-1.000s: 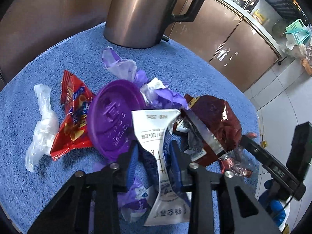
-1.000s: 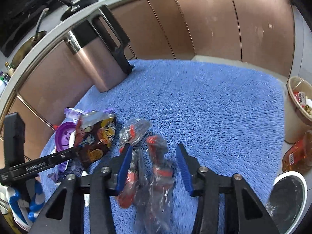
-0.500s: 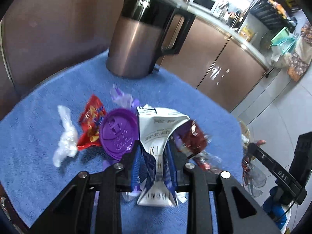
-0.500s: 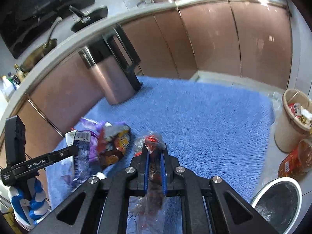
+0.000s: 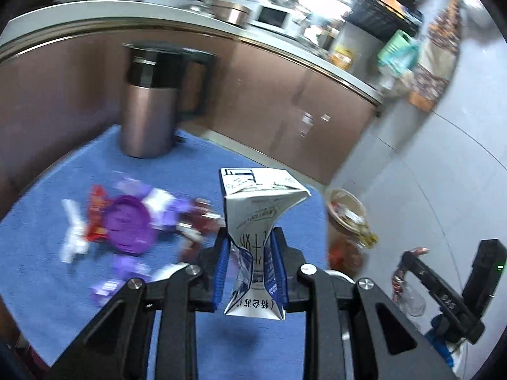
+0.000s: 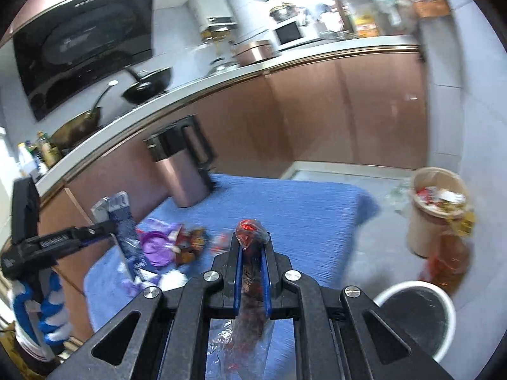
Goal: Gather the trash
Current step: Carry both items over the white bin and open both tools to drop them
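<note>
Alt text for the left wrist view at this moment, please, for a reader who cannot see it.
The left gripper is shut on a crushed white and blue carton, held above a blue towel. Blurred wrappers and a purple lid lie on the towel at left; a steel kettle stands behind.

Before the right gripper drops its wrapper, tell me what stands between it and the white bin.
Nothing visible. The right gripper holds the clear wrapper above the blue cloth's edge; the white bin stands open on the floor lower right.

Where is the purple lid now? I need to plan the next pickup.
The purple lid lies on the blue towel in the trash pile, left of the carton in the left gripper; in the right wrist view it sits lower left.
</note>
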`<state>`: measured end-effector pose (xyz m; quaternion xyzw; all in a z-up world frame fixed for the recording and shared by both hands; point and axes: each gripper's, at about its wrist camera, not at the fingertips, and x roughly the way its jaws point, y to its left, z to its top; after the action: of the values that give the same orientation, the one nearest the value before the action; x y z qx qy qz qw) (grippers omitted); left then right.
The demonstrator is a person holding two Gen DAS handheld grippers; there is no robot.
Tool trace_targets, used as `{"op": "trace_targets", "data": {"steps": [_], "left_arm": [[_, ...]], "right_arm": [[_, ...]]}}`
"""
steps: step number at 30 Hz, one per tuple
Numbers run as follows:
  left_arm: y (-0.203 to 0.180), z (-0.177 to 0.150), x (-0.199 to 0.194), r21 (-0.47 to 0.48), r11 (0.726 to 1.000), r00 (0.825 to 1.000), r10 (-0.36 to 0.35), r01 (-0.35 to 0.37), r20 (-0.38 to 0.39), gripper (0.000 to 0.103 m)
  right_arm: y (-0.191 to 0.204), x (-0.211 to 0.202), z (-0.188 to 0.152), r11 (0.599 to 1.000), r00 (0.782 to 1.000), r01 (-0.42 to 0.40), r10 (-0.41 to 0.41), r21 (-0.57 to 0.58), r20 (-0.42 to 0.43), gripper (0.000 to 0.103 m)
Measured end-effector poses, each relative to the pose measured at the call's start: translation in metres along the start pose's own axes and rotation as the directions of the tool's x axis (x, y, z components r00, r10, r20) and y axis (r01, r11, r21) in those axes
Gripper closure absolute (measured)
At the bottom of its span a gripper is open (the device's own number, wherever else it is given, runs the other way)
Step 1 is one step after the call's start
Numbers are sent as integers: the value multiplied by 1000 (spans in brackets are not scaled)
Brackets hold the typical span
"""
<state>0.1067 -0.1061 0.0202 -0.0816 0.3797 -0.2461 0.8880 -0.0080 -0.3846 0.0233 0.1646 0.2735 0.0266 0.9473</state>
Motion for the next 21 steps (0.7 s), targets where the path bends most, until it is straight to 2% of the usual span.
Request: {"op": "trace_targets", "data": {"steps": [4, 8, 15, 17, 21], "left_arm": [[-59, -8, 26, 65, 993, 993, -94, 98, -65, 79], [-126, -22, 71, 128, 974, 974, -166, 186, -153, 79], [-213, -51, 143, 193, 943, 938, -213, 271, -274, 78], [-228, -57, 157, 208, 939, 935, -209, 274, -285, 77], [-243, -67, 183, 170, 929, 901, -255, 329, -351, 77]], "right_arm": [[-51, -18, -15, 991, 992, 123, -124, 52, 0, 93], [-106, -29, -32, 965, 973, 230, -228, 123, -24, 93], [-158, -26, -44, 931, 951, 310, -306, 193, -53, 91], [-166, -21, -44, 922, 944, 331, -325, 200, -62, 90], [-181, -20, -48, 906, 932, 363, -355, 217, -76, 88]]}}
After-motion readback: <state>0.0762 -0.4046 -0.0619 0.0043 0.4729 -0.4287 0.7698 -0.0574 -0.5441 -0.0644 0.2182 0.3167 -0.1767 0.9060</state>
